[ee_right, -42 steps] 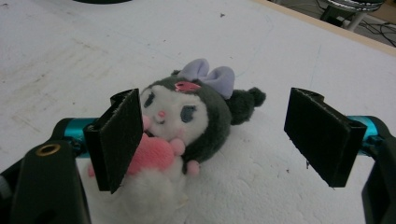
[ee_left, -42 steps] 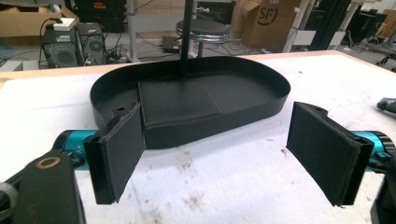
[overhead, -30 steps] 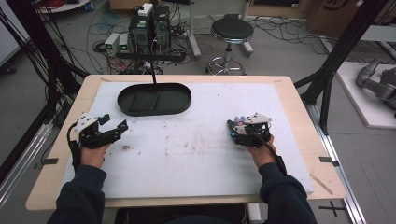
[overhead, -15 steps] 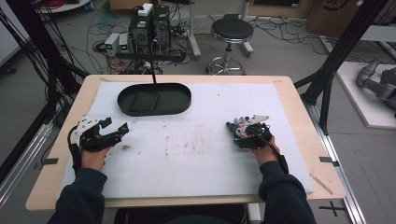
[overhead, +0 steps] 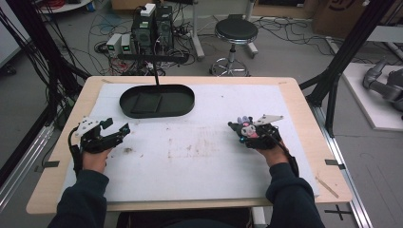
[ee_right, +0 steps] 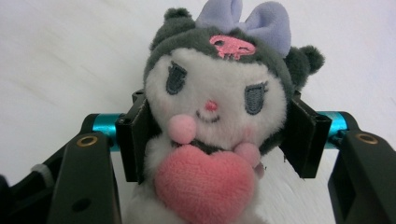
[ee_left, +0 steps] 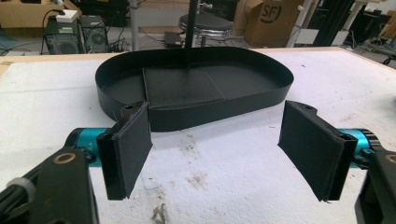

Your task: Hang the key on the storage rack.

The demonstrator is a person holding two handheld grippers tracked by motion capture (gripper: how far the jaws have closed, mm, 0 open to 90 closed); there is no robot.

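The right gripper (ee_right: 212, 135) is clamping a plush toy (ee_right: 217, 112) between its two pads, having just been closing on it; the toy's white face and pink heart are sitting squarely between the jaws, just above the white table cover (overhead: 204, 137). The left gripper (ee_left: 217, 149) is standing wide open with nothing between its pads, and the black oval tray (ee_left: 261, 100) is lying just ahead of it.
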